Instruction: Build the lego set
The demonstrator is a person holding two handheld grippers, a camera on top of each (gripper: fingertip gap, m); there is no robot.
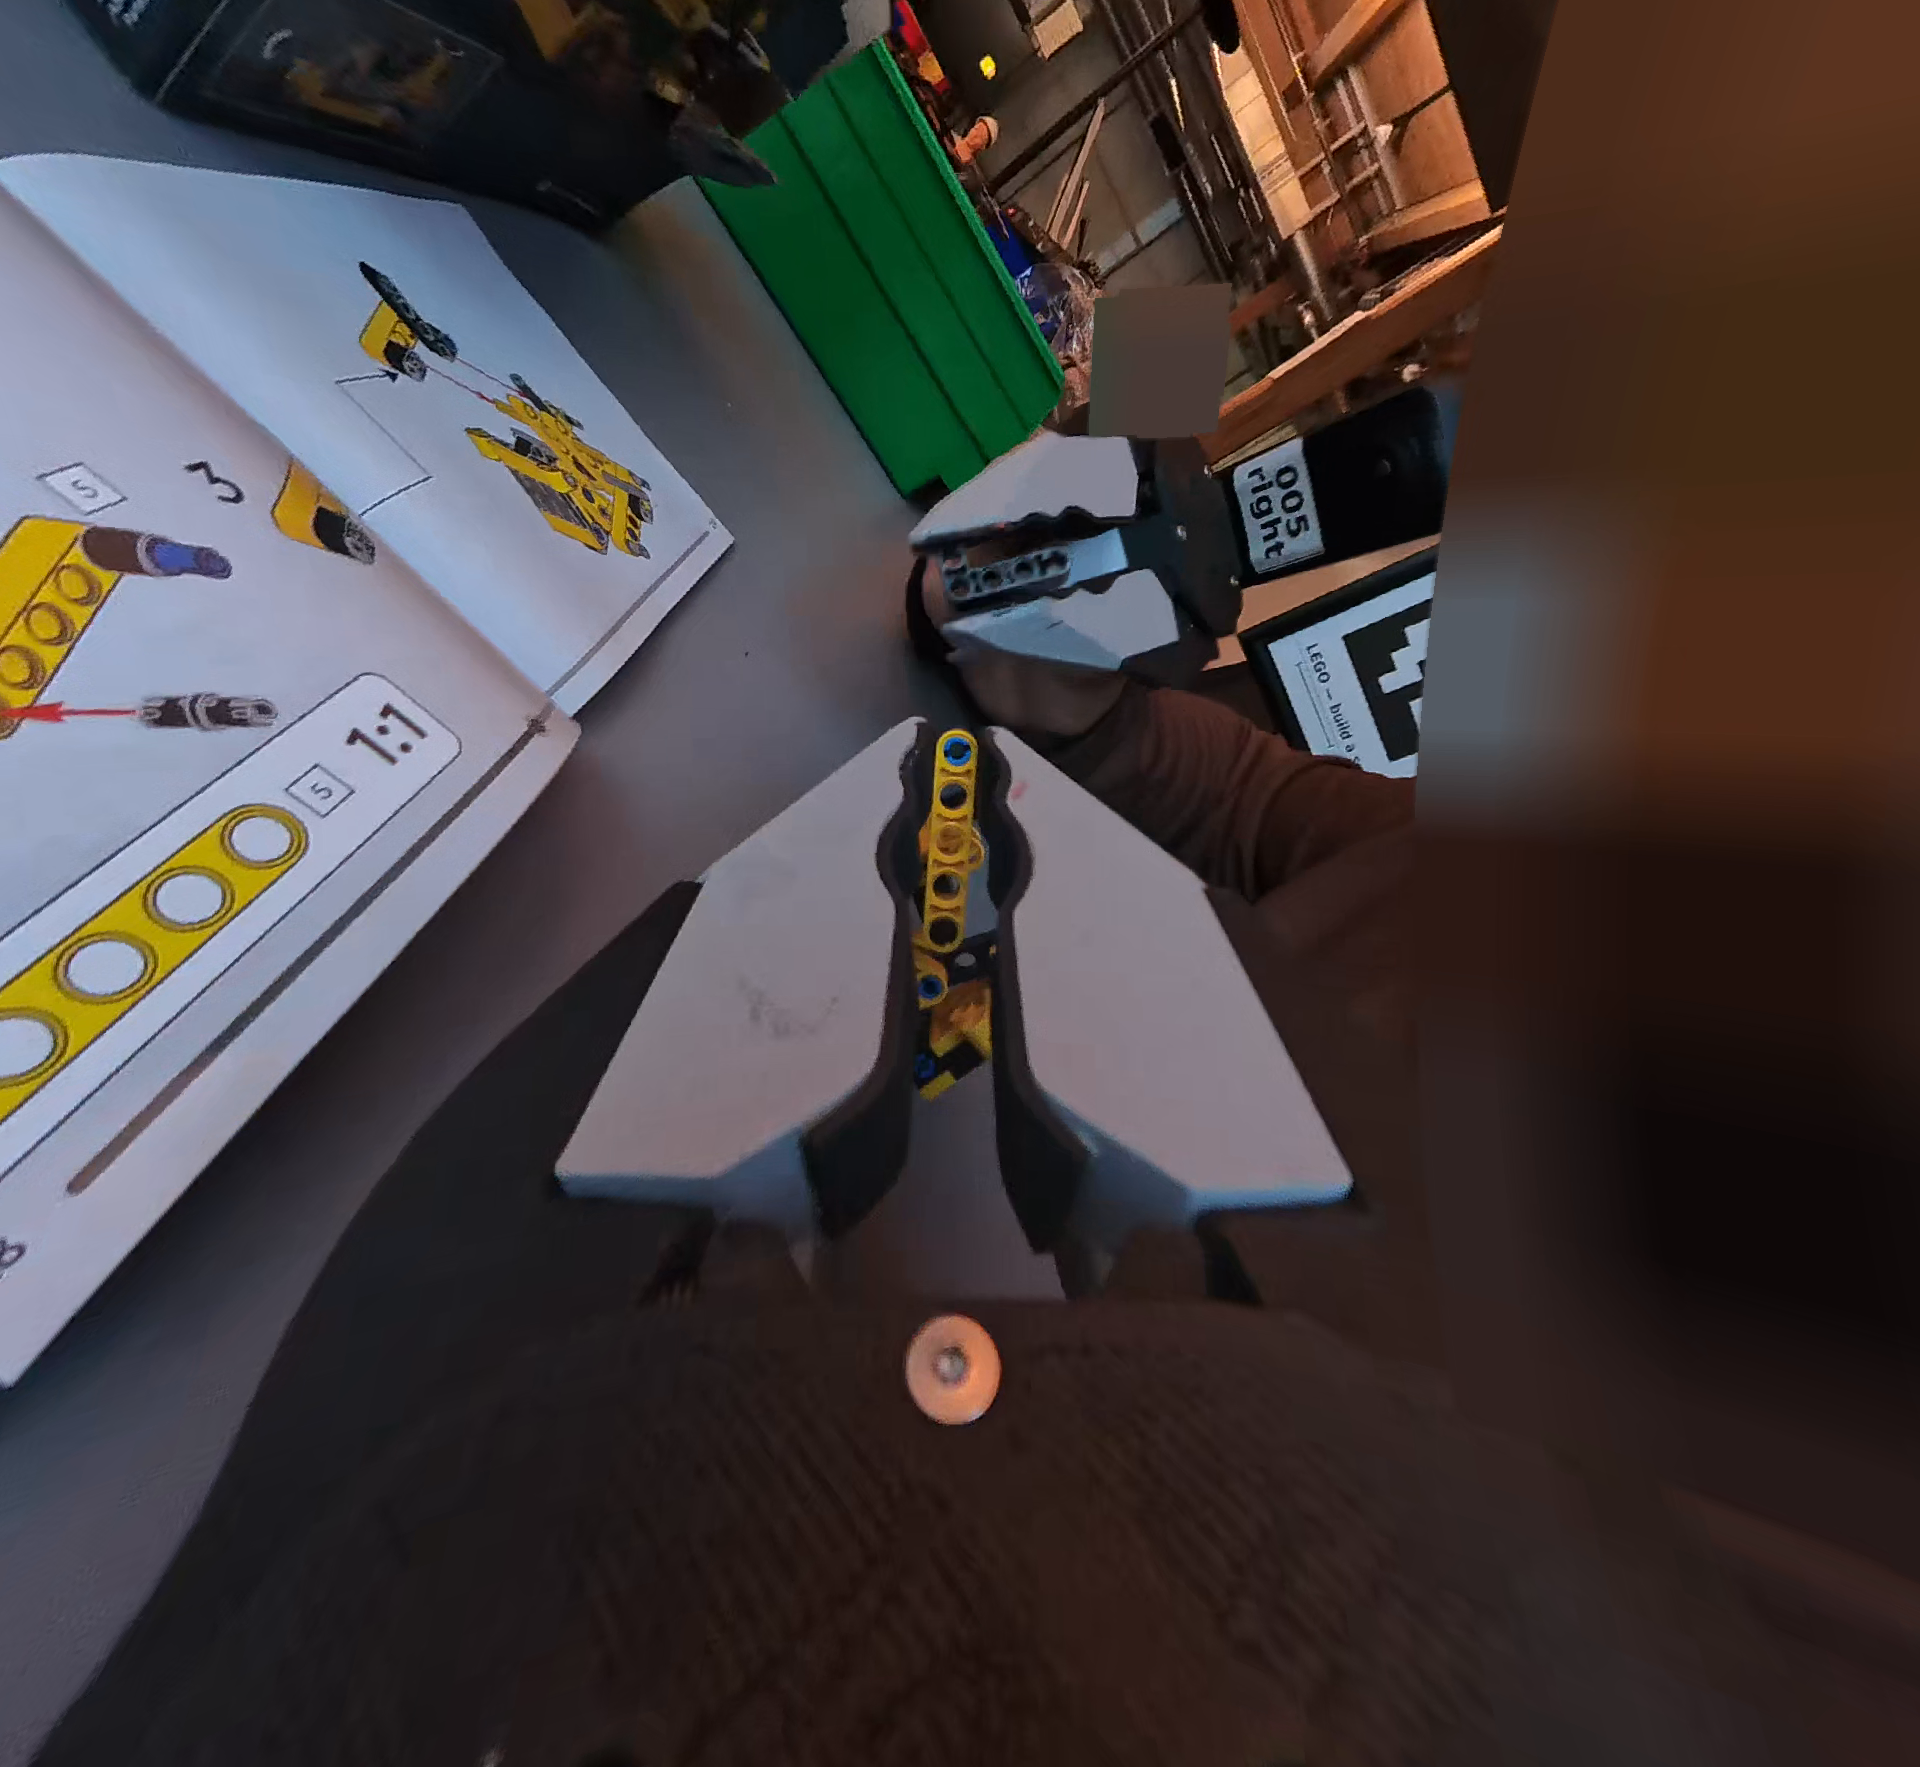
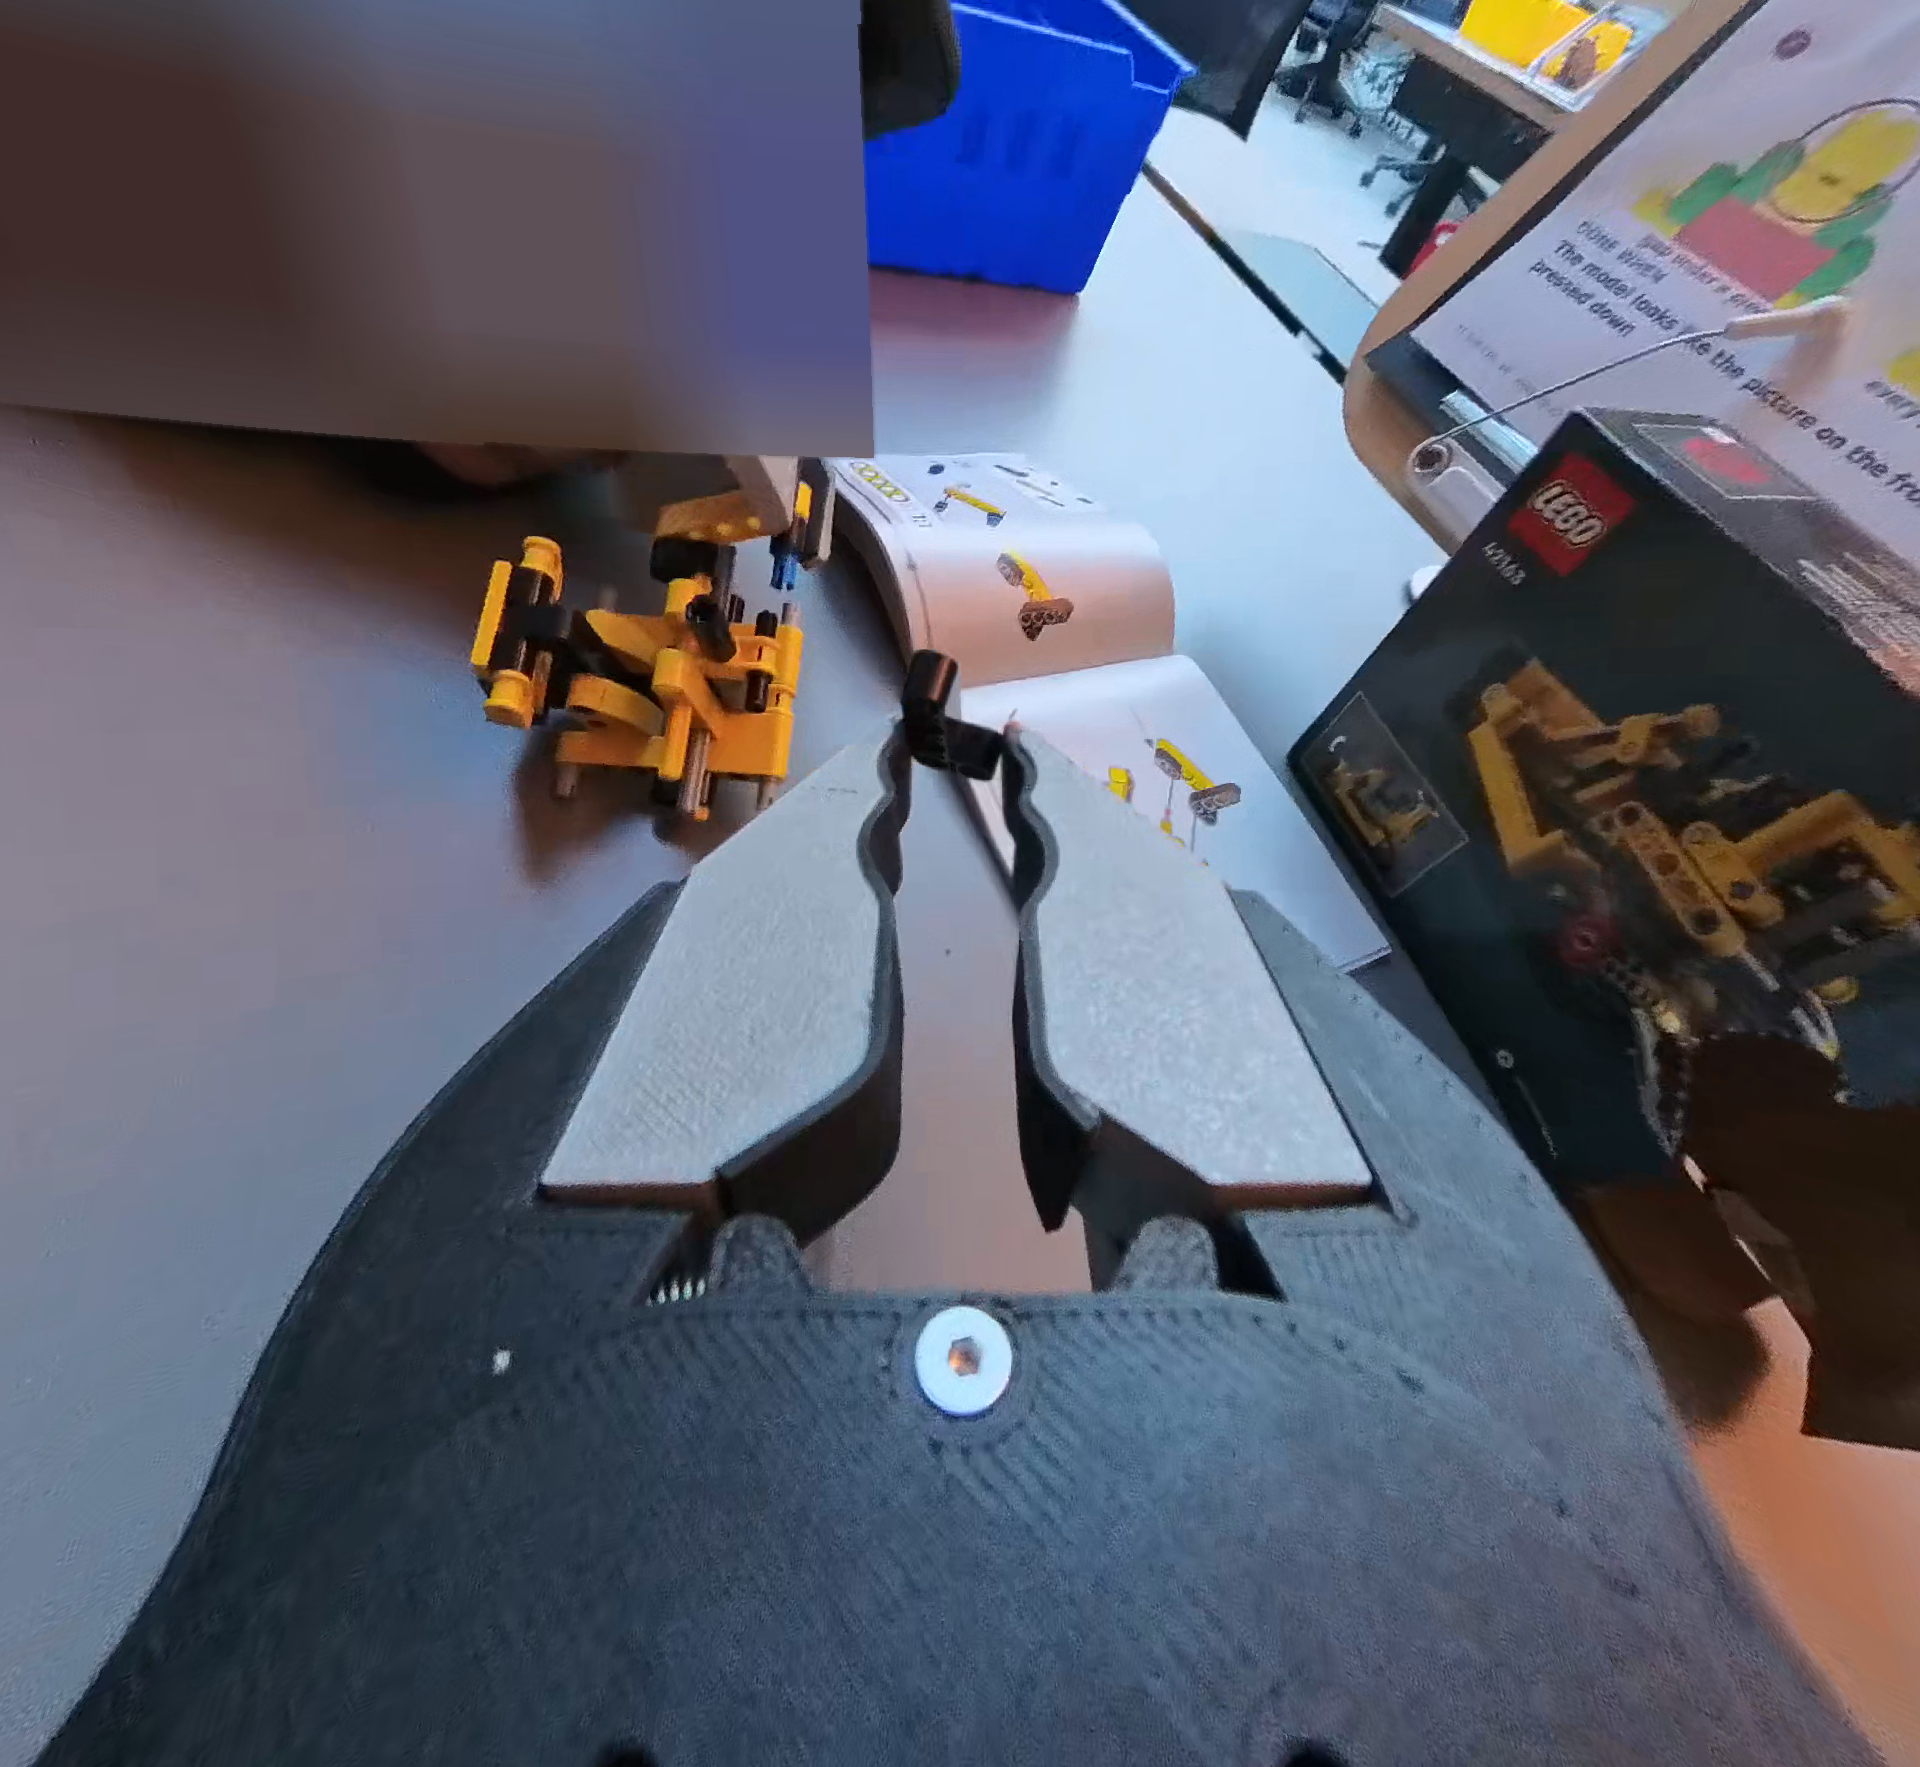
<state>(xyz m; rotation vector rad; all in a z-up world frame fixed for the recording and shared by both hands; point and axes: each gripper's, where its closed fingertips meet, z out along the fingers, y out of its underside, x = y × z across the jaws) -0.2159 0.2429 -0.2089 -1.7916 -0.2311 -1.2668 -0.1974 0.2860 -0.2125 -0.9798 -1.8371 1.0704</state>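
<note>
Two grippers each hold a small piece, and the next move looks like joining one piece to the yellow model. The left gripper (image 1: 948,741) is pinched shut on a long yellow beam with holes (image 1: 948,844), and the beam runs straight out along the fingers, pointing away from the camera. More yellow and black bits hang on its near end, but they are tucked between the fingers and hard to make out.

The right gripper (image 2: 956,730) is squeezed on a small black bent piece (image 2: 940,715) right at its tips (in the left wrist view the piece between those fingers looks grey with holes, so its true colour is hard to tell).

The half-built yellow model (image 2: 649,668) sits on the grey table (image 2: 260,886), ahead of the right gripper and off to its left, near but not touching. Its long side runs across the view. In the right wrist view the left gripper is just behind the model, and I cannot tell if it touches, because a blurred patch covers most of that spot.

The open instruction booklet (image 1: 312,429) lies flat beside the left gripper, its far page cut off by the edge. The set's box (image 2: 1662,782) stands to the right, with a green bin (image 1: 883,263) and a blue bin (image 2: 1018,138) farther back.
</note>
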